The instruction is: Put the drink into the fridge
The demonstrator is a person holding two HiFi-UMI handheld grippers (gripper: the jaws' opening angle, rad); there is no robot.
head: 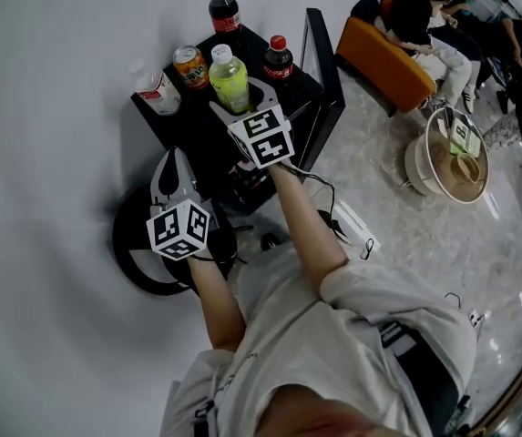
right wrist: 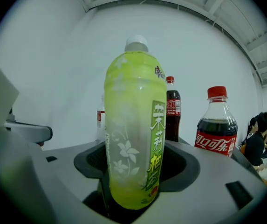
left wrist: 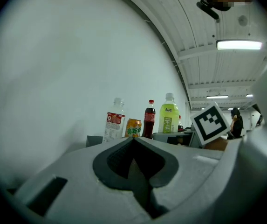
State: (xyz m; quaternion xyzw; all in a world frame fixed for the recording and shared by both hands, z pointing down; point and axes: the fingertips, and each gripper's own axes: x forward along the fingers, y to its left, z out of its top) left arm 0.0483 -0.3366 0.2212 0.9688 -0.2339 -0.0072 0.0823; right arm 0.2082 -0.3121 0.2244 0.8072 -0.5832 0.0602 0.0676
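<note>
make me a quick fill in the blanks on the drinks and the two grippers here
The bottle standing between the open jaws of the right gripper is ___ in colour.
The jaws of the left gripper are ___, with nothing between them.
The top of the black fridge carries ___ red-capped cola bottles.
Missing words: green; shut; two

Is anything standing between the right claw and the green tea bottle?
Nothing visible does. The green tea bottle stands upright between the open jaws of the right claw, not pressed by them. A cola bottle stands beyond it.
</note>
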